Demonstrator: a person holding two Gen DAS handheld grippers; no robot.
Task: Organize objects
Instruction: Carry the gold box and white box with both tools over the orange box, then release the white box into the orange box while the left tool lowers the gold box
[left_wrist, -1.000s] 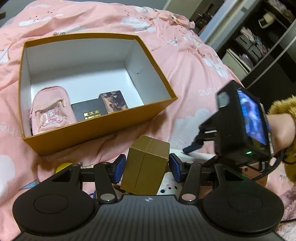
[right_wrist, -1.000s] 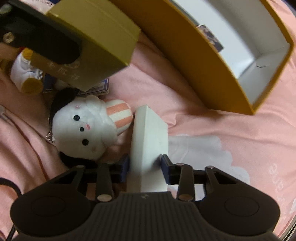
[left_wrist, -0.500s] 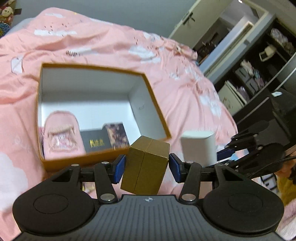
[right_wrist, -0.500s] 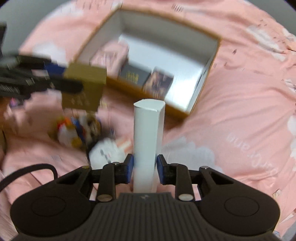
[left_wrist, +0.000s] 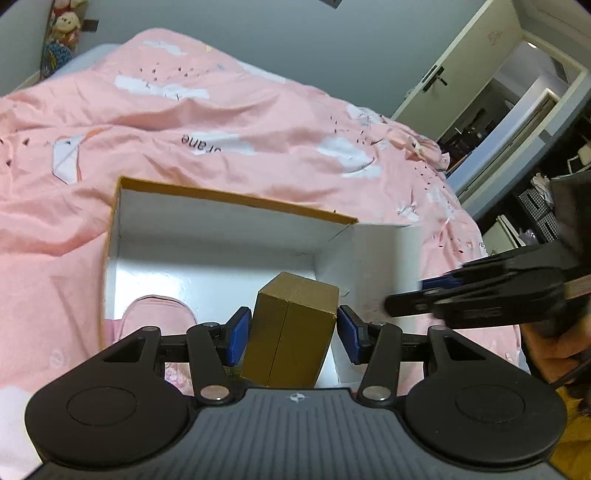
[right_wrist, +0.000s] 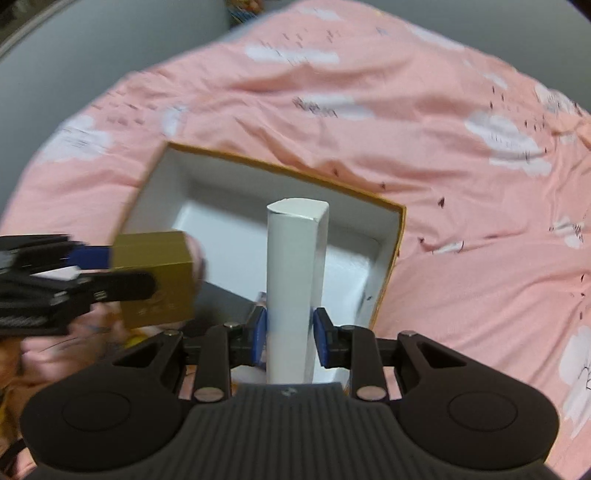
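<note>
Left wrist view: the left gripper (left_wrist: 293, 334) pinches a small gold cardboard box (left_wrist: 291, 332) between its blue pads, over the open orange-rimmed white-lined carton (left_wrist: 229, 199). Right wrist view: the right gripper (right_wrist: 290, 334) clamps a tall white box (right_wrist: 293, 280), upright over the carton's near edge.

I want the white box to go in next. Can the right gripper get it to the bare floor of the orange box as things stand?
Probably yes. The right gripper holds the white box over the open orange box, whose far white floor looks bare. The left gripper with its gold box stays off to the left.
</note>
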